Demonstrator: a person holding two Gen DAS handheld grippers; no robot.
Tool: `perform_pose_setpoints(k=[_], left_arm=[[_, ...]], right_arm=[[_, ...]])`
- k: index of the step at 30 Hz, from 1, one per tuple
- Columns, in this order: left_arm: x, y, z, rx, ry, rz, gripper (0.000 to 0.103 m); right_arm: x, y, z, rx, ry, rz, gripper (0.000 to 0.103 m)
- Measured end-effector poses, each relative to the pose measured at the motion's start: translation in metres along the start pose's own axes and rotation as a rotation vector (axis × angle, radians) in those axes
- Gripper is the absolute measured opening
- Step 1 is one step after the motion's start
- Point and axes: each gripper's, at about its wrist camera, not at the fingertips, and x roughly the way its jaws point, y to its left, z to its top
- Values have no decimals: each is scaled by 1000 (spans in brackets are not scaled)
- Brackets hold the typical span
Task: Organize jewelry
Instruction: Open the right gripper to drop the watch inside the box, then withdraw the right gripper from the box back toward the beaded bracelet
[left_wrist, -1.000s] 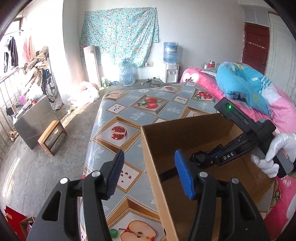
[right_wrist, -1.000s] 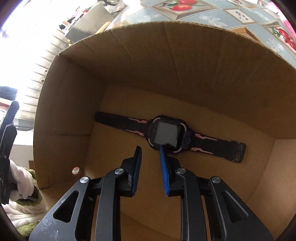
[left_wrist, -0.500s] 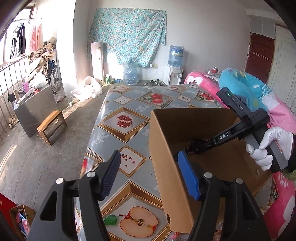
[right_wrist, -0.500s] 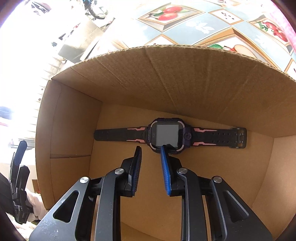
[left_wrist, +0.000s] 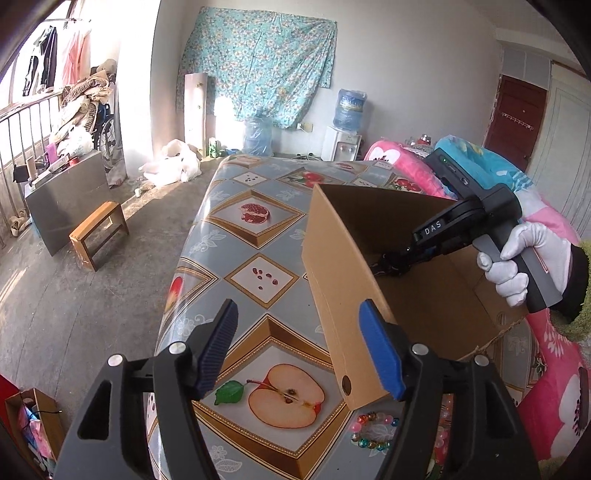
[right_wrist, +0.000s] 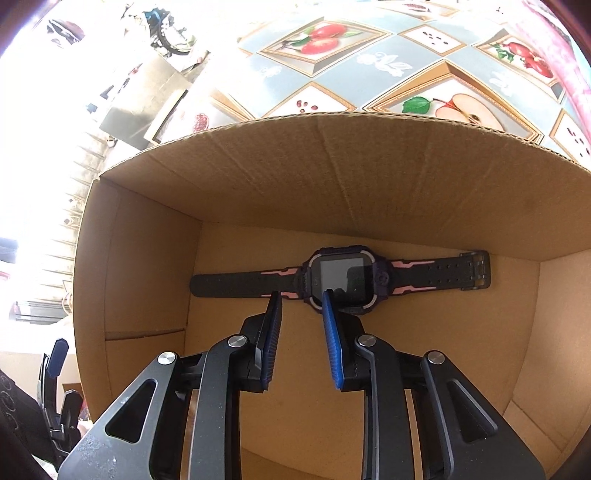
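A black and pink smartwatch (right_wrist: 343, 282) lies flat on the floor of a brown cardboard box (right_wrist: 295, 173). My right gripper (right_wrist: 301, 295) hangs over the box, open and empty, its tips just above the watch strap. In the left wrist view the box (left_wrist: 340, 280) stands on the table and the right gripper (left_wrist: 391, 264) reaches into it. My left gripper (left_wrist: 299, 328) is open and empty, held in front of the box's near corner. A beaded bracelet (left_wrist: 371, 430) lies on the table by that corner.
The table (left_wrist: 258, 221) has a fruit-patterned cloth. A bed with pink and blue bedding (left_wrist: 480, 170) runs along the right. A wooden stool (left_wrist: 98, 232) and a grey cabinet (left_wrist: 62, 192) stand on the floor at left.
My right gripper has risen away from the watch and its jaws have opened wider. My left gripper has pulled back and up, so the apple print and the bracelet come into view.
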Motion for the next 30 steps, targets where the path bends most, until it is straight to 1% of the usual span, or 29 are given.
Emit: perform_pose_setpoints(k=[3, 6, 7, 10, 14, 17, 19, 20, 22, 23, 25, 27, 30], left_arm=[[-4, 6, -4, -5, -2, -4, 66], [-9, 10, -7, -9, -10, -6, 66], [-10, 11, -7, -11, -12, -7, 66], [-14, 15, -8, -17, -15, -10, 66], [-15, 19, -11, -24, -10, -15, 67], [-14, 20, -11, -22, -9, -25, 67], [-14, 19, -11, -17, -7, -33, 67], [-14, 19, -11, -12, -7, -38, 68], [-14, 18, -11, -1, -3, -47, 68], [-14, 17, -11, 6, 1, -52, 68], [-14, 16, -13, 17, 7, -64, 70], [-13, 14, -14, 27, 16, -85, 70], [-9, 8, -16, 48, 34, -126, 71]], right_arm=[[2, 15, -3, -9, 46, 20, 26], [12, 27, -8, -4, 102, 47, 29], [15, 31, -8, 0, 108, 35, 29], [17, 37, -4, -2, 83, -16, 28], [7, 36, 3, 47, 53, -7, 27], [-9, 33, 6, 67, -17, 1, 27], [-12, 20, 2, 97, -19, 27, 27], [-12, 19, 2, 111, -13, 35, 27], [-19, 21, 1, 106, -11, 25, 27], [-20, 18, -5, 96, -23, 13, 29], [-42, 20, -4, 76, -69, 15, 31], [-73, 23, -19, 70, -132, 49, 32], [-131, 18, -49, 54, -249, 69, 38]])
